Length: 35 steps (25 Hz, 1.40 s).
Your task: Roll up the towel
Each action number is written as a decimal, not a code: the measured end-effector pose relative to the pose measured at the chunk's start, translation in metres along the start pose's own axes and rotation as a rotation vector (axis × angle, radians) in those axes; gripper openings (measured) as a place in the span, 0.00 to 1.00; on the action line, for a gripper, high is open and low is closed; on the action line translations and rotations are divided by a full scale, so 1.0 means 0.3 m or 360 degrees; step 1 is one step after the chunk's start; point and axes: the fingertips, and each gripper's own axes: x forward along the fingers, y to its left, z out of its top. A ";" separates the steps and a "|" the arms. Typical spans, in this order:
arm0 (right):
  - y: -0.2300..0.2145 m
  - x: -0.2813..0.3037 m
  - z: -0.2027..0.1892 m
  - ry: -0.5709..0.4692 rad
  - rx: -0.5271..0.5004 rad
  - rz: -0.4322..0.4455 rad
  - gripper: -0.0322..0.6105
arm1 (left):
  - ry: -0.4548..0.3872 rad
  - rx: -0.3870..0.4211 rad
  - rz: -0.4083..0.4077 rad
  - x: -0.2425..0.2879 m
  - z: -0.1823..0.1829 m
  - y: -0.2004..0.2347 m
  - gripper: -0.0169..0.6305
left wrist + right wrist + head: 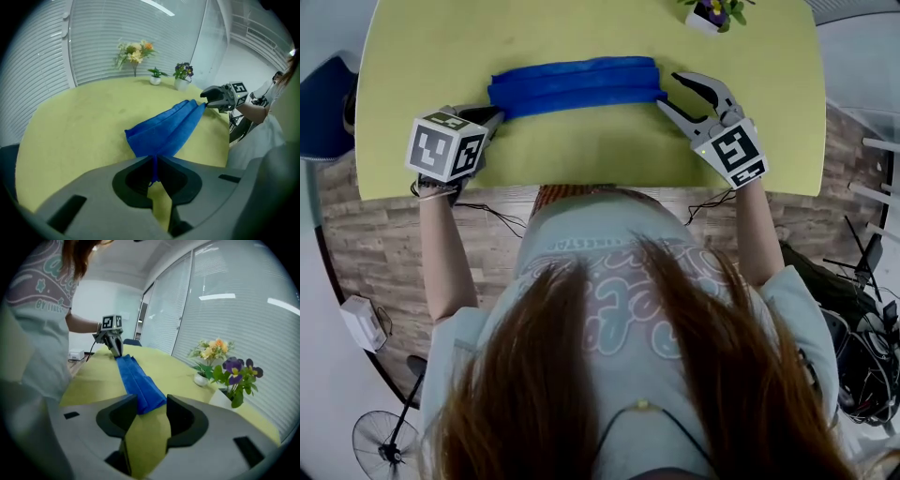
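Observation:
A blue towel (574,82), folded into a long narrow strip, lies across the yellow-green table (581,141). My left gripper (492,117) is shut on the towel's left end, and a thin edge of cloth (153,164) runs between its closed jaws. The rest of the towel (166,129) stretches away toward the other hand. My right gripper (680,94) stands open just off the right end. The towel's end (147,397) lies in front of the spread jaws, with no pad pressing on it.
A small potted plant (712,13) stands at the table's far edge, right of centre. Purple flowers in a white pot (234,380), a second small pot (201,377) and a bouquet (212,350) stand along the far side by the blinds. The table's near edge (581,186) borders a wooden floor.

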 end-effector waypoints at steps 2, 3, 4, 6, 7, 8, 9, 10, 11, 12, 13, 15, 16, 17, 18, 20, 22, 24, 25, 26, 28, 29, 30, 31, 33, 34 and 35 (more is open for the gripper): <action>-0.010 -0.031 0.053 -0.0150 -0.0019 -0.0008 0.36 | -0.0002 -0.0017 0.0001 0.001 0.002 -0.001 0.06; -0.008 -0.044 0.086 -0.0222 -0.0078 -0.0003 0.36 | -0.0002 -0.0021 0.0003 0.001 0.002 -0.001 0.06; 0.005 -0.053 0.116 -0.0273 -0.0150 0.0019 0.36 | -0.0001 -0.0024 0.0005 0.001 0.002 -0.001 0.06; 0.067 -0.053 0.153 -0.0293 -0.0271 0.0127 0.32 | 0.0001 -0.0031 0.0004 0.000 0.002 -0.001 0.06; 0.111 -0.041 0.161 -0.0280 -0.0305 0.0202 0.29 | 0.0002 -0.0034 0.0002 0.000 0.002 -0.001 0.06; 0.155 -0.020 0.165 -0.0269 -0.0330 0.0273 0.28 | 0.0001 -0.0037 -0.0001 0.000 0.003 0.000 0.06; 0.193 0.009 0.167 -0.0260 -0.0364 0.0331 0.28 | 0.0000 -0.0041 -0.0006 0.001 0.004 0.001 0.06; 0.222 0.041 0.165 -0.0244 -0.0413 0.0375 0.28 | -0.0001 -0.0046 -0.0012 0.002 0.005 0.001 0.06; 0.242 0.073 0.156 -0.0214 -0.0467 0.0409 0.28 | -0.0002 -0.0049 -0.0017 0.003 0.006 0.002 0.06; 0.254 0.102 0.141 -0.0171 -0.0510 0.0435 0.28 | -0.0002 -0.0051 -0.0021 0.005 0.008 0.001 0.06; 0.258 0.127 0.122 -0.0125 -0.0534 0.0455 0.26 | -0.0001 -0.0050 -0.0022 0.007 0.009 0.001 0.06; 0.250 0.163 0.085 -0.0046 -0.0515 0.0480 0.22 | 0.0000 -0.0042 -0.0024 0.013 0.011 -0.001 0.06; 0.241 0.174 0.073 -0.0018 -0.0482 0.0487 0.22 | -0.0002 -0.0035 -0.0025 0.016 0.012 -0.002 0.06; 0.231 0.181 0.065 0.0002 -0.0443 0.0492 0.22 | -0.0006 -0.0026 -0.0029 0.018 0.012 -0.003 0.06; 0.225 0.186 0.061 0.0020 -0.0407 0.0497 0.22 | -0.0012 -0.0015 -0.0034 0.017 0.012 -0.004 0.06; 0.224 0.195 0.055 0.0057 -0.0365 0.0519 0.22 | -0.0030 0.0017 -0.0040 0.007 0.009 -0.007 0.06; 0.227 0.199 0.055 0.0072 -0.0349 0.0533 0.22 | -0.0065 0.0057 -0.0048 -0.010 0.003 -0.007 0.06; 0.225 0.199 0.056 0.0075 -0.0330 0.0532 0.20 | -0.0121 0.0075 -0.0062 -0.036 -0.008 0.003 0.12; 0.224 0.199 0.057 0.0076 -0.0323 0.0531 0.19 | -0.0156 0.0070 -0.0063 -0.055 -0.015 0.014 0.17; 0.224 0.200 0.058 0.0077 -0.0319 0.0531 0.19 | -0.0205 0.0059 -0.0057 -0.079 -0.018 0.028 0.21; 0.224 0.201 0.060 0.0079 -0.0316 0.0533 0.19 | -0.0380 0.0050 -0.0023 -0.145 0.009 0.046 0.21; 0.224 0.201 0.060 0.0080 -0.0318 0.0533 0.19 | -0.0501 0.0065 -0.0011 -0.180 0.043 0.039 0.21; 0.224 0.202 0.058 0.0081 -0.0319 0.0534 0.19 | -0.0624 0.0105 -0.0012 -0.212 0.087 0.012 0.21; 0.224 0.203 0.055 0.0082 -0.0316 0.0535 0.19 | -0.0735 0.0178 -0.0029 -0.232 0.136 -0.036 0.21; 0.224 0.203 0.046 0.0085 -0.0294 0.0539 0.19 | -0.0864 0.0415 -0.0088 -0.220 0.221 -0.174 0.21; 0.223 0.204 0.043 0.0086 -0.0283 0.0540 0.19 | -0.0853 0.0560 -0.0111 -0.183 0.245 -0.246 0.21; 0.221 0.205 0.043 0.0084 -0.0278 0.0538 0.19 | -0.0794 0.0704 -0.0122 -0.130 0.254 -0.308 0.21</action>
